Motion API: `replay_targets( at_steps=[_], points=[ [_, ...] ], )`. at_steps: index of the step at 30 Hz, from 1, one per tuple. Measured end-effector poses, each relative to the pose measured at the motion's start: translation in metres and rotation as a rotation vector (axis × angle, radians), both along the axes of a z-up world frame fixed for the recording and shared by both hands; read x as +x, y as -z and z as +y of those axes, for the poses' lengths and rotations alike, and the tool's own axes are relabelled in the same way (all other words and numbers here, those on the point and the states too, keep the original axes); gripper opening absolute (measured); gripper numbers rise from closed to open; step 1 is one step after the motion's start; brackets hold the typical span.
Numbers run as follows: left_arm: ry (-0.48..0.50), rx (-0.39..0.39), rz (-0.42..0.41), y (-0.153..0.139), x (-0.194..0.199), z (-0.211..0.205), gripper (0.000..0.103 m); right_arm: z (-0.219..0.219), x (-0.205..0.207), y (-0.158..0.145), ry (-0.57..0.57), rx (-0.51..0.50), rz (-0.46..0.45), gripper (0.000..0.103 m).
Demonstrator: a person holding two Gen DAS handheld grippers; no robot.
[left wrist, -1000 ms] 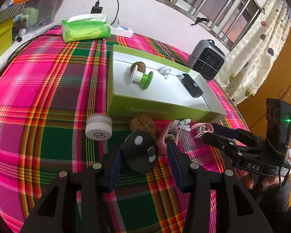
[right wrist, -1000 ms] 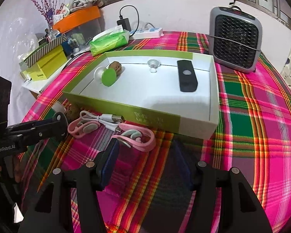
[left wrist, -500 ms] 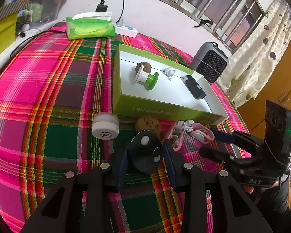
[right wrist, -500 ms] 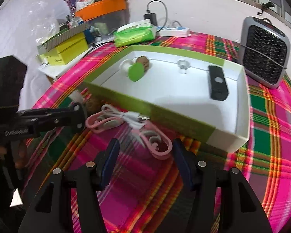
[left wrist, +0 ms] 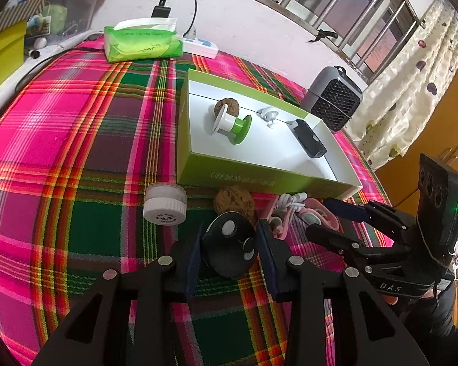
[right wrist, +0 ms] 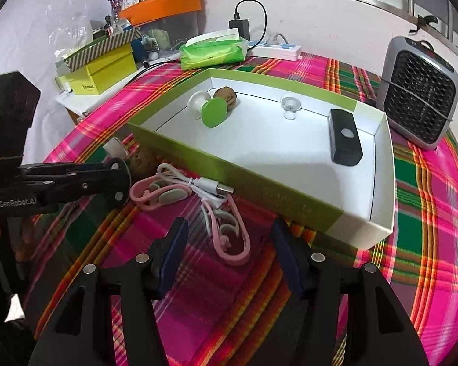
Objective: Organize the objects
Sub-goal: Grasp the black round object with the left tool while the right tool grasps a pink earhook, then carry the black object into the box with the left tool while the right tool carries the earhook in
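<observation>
My left gripper point(left wrist: 229, 238) is shut on a black round disc point(left wrist: 226, 253) with white dots, just above the plaid tablecloth. Behind it lie a walnut point(left wrist: 233, 201) and a white round jar point(left wrist: 165, 204). My right gripper point(right wrist: 229, 228) stands open low over a pink earphone point(right wrist: 232, 244); its mate point(right wrist: 155, 192) and a white cable point(right wrist: 204, 183) lie alongside. The green box point(right wrist: 229, 180) holds a green-white spool point(right wrist: 212, 111), a walnut point(right wrist: 226, 97), a white suction cup point(right wrist: 290, 105) and a black device point(right wrist: 345, 140). The right gripper point(left wrist: 319, 218) shows at the left wrist view's right.
A grey fan heater point(right wrist: 421, 103) stands behind the box at the right. A green tissue pack point(right wrist: 213, 52), a power strip point(right wrist: 278, 50) and a charger sit by the wall. Yellow boxes point(right wrist: 103, 70) and clutter fill the side shelf at the left.
My left jaws closed from wide apart onto the black disc and have held it since. My right gripper rolled a little, and the pink earphones now lie between its fingers.
</observation>
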State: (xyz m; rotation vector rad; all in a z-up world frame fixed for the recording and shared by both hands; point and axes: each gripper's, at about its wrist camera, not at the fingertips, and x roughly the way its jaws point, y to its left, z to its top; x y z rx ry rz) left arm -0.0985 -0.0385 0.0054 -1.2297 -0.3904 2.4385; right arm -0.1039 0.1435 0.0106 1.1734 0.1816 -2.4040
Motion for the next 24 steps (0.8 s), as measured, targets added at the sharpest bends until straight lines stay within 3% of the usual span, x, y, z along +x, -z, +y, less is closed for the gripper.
replay_targets(
  at_steps=[2, 6, 18, 24],
  points=[
    [-0.004, 0.003, 0.000, 0.0001, -0.0016, 0.0007, 0.034, 0.0000, -0.0002, 0.0000, 0.007, 0.006, 0.004, 0.055],
    [-0.005, 0.001, -0.001, -0.0001, -0.0029, 0.0009, 0.031, 0.0049, -0.0013, -0.0010, 0.033, 0.005, 0.008, 0.038],
    [-0.004, -0.004, 0.006, -0.0002, -0.0024, 0.0004, 0.028, 0.0006, 0.0044, -0.0015, 0.017, 0.013, 0.012, 0.025],
    [-0.001, -0.008, 0.008, -0.0004, -0.0016, 0.0007, 0.028, 0.0015, 0.0055, -0.0019, 0.027, 0.013, 0.013, 0.024]
  ],
)
